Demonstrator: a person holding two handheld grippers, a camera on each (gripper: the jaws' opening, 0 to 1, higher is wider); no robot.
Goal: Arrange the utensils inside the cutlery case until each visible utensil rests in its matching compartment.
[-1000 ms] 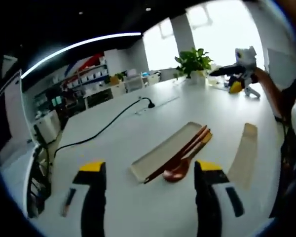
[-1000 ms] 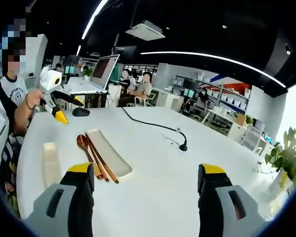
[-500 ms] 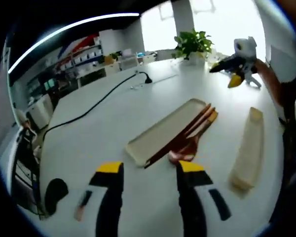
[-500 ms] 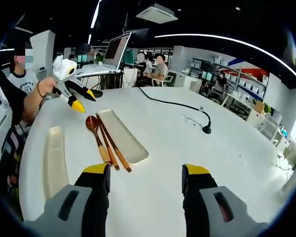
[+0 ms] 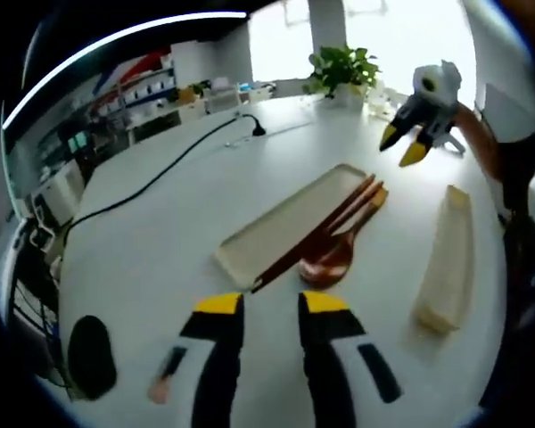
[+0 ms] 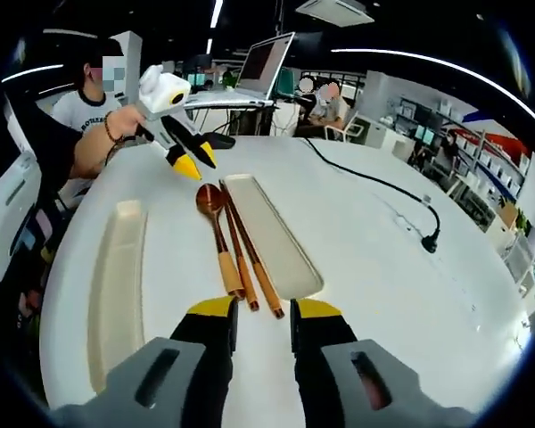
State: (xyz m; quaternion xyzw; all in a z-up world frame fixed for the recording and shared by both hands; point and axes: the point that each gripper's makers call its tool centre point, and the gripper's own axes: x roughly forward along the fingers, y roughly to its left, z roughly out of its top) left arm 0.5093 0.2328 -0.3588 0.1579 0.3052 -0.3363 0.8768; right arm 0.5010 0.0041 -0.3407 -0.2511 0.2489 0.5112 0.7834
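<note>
- The left gripper [image 5: 271, 305], seen in the left gripper view, hovers over the table with its yellow-tipped jaws drawn nearly together, only a narrow gap between them and nothing held; the tips sit just short of the near corner of the tray. In the right gripper view the right gripper [image 6: 263, 312] shows the same posture: jaws almost closed, empty, just short of the chopstick ends.
- The round white table [image 5: 160, 232] carries everything, with a black cable [image 5: 152, 183] trailing across it toward the far edge.
- The cutlery case's shallow cream tray [image 5: 281, 223] lies open and empty on the table.
- Its matching cream lid [image 5: 448, 263] lies apart, on the far side of the utensils from the tray.
- A pair of brown chopsticks [image 5: 316, 241] rests along the tray's long edge, outside it as far as can be told; the right gripper view shows them [image 6: 247, 259] between tray and spoon.
- A wooden spoon [image 6: 216, 234] lies on the table just beside the chopsticks, its bowl toward the person.
- A potted plant [image 5: 339, 71] stands at the far edge.
</note>
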